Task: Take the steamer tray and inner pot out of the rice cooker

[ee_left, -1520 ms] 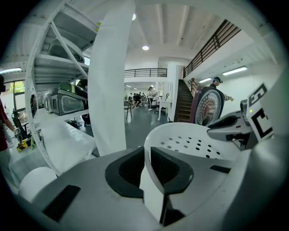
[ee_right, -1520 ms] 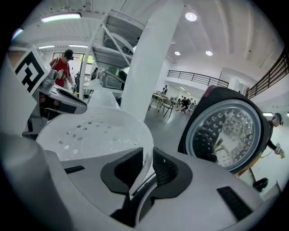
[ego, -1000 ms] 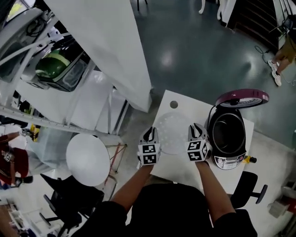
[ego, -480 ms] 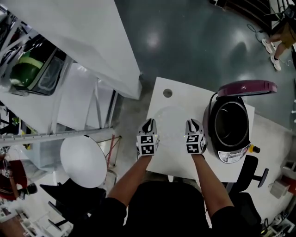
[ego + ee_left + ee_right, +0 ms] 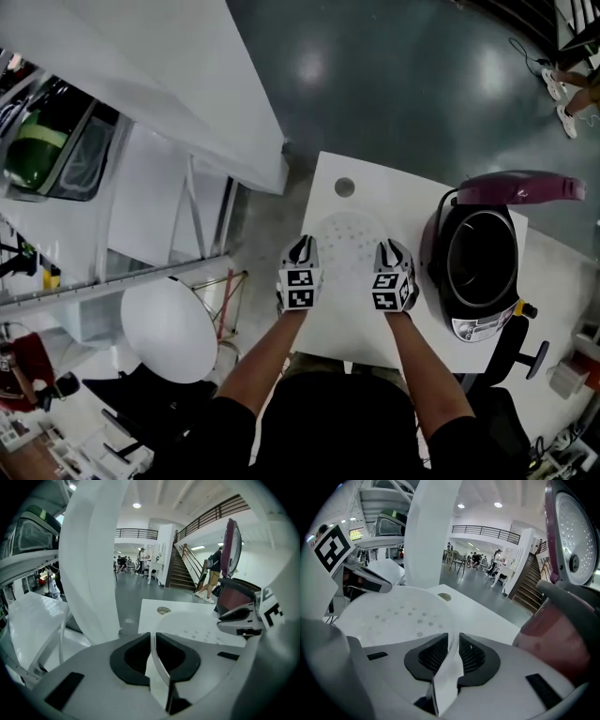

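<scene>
The white perforated steamer tray [image 5: 346, 240] hangs low over the white table [image 5: 398, 202], left of the rice cooker [image 5: 466, 323]; whether it touches the top I cannot tell. My left gripper [image 5: 302, 247] is shut on the tray's left rim [image 5: 157, 667]. On the opposite rim [image 5: 449, 667] my right gripper [image 5: 387, 248] is shut too; its jaws have just been opening a little, with the rim still between the pads. The dark inner pot [image 5: 481, 258] sits in the cooker under the raised maroon lid [image 5: 521, 186].
A round grommet hole [image 5: 345, 187] lies at the table's far left corner. A white round stool [image 5: 173, 328] and white shelving [image 5: 141, 178] stand left of the table. A black chair [image 5: 520, 352] is at the right. People stand far off across the hall [image 5: 213, 573].
Both grippers have come down together with the steamer tray, from higher up to just over the table beside the cooker. The cooker has not moved.
</scene>
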`<state>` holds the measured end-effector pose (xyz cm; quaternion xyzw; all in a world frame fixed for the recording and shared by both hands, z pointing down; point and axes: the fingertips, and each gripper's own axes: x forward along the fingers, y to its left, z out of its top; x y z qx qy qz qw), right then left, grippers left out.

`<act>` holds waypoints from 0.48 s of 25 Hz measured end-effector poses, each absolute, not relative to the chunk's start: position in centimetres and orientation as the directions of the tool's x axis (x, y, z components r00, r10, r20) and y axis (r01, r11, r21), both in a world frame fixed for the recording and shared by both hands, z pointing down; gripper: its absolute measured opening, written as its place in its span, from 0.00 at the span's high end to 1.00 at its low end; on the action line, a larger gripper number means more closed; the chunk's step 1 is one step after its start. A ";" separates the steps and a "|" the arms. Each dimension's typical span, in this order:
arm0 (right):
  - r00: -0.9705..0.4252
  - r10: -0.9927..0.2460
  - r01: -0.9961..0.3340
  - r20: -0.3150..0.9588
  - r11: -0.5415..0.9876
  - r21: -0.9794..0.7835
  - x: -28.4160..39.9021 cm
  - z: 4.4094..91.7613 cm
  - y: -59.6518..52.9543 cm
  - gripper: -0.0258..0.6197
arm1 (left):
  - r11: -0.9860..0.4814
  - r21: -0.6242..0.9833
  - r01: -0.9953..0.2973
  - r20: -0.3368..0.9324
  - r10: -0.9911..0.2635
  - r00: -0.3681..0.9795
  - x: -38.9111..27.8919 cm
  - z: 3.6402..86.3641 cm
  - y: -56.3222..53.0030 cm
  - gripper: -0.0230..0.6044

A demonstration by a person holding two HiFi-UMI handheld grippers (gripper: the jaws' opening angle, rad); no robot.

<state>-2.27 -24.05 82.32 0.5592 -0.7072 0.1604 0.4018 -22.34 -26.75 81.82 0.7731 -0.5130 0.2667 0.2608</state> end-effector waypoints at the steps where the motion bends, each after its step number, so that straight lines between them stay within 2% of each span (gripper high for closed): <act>1: -0.053 -0.661 -0.920 0.748 0.324 0.221 -2.4 82.5 -24.1 0.86 | -0.339 0.124 -0.933 0.686 -0.650 0.327 -22.5 82.2 -26.8 0.91; 8: -0.039 -0.679 -0.909 0.733 0.329 0.257 -3.5 83.1 -24.9 0.86 | -0.359 0.084 -0.930 0.705 -0.638 0.310 -23.4 83.8 -27.7 0.91; 12: -0.022 -0.668 -0.895 0.744 0.345 0.282 -3.7 83.8 -24.4 0.85 | -0.341 0.137 -0.930 0.713 -0.618 0.331 -23.4 84.0 -27.6 0.91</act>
